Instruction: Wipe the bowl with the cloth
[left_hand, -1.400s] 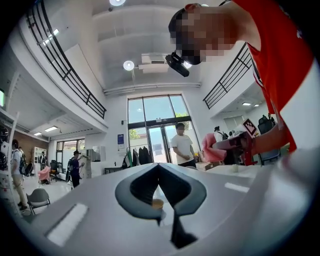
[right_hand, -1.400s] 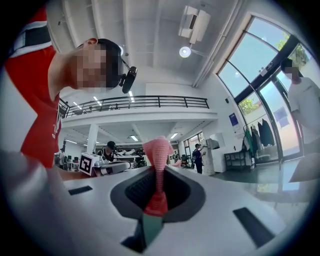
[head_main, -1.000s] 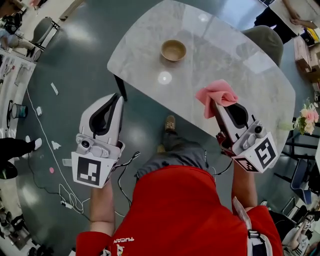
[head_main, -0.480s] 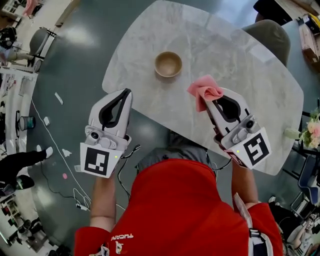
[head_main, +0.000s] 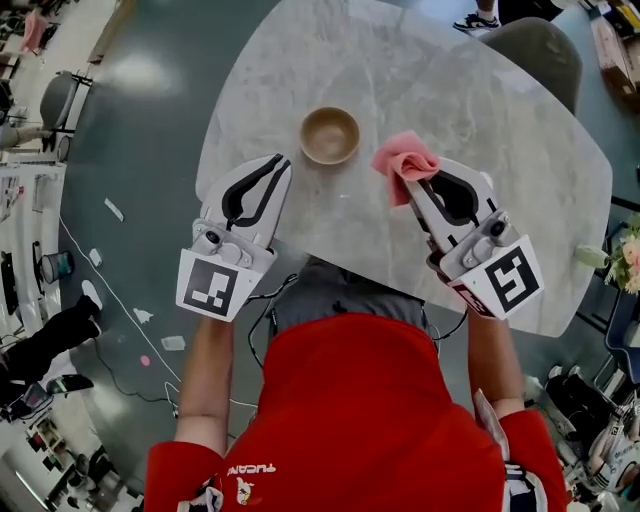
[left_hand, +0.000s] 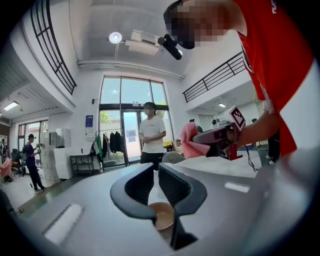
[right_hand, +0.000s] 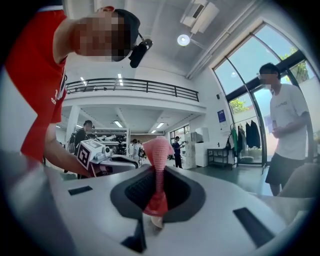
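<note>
A: Where is the bowl now?

B: The bowl (head_main: 330, 135) stands upright on the table (head_main: 450, 80), on the side close to the person, and nothing touches it. The cloth (head_main: 403, 160) hangs just to the right of the bowl, apart from it.

A: What holds the cloth?

B: The right gripper (head_main: 408, 186) is clamped on it, and a loose bunch sticks out past the jaws. The left gripper (head_main: 280, 163) is just to the left of the bowl, its jaws together with nothing between them.

A: How to wipe well, then?

B: I think the left gripper should first spread its jaws and take the bowl's rim, so the bowl does not slide. Then the right one lowers the loose bunch inside and goes round the wall, so that only the cloth touches and not the hard jaws.
</note>
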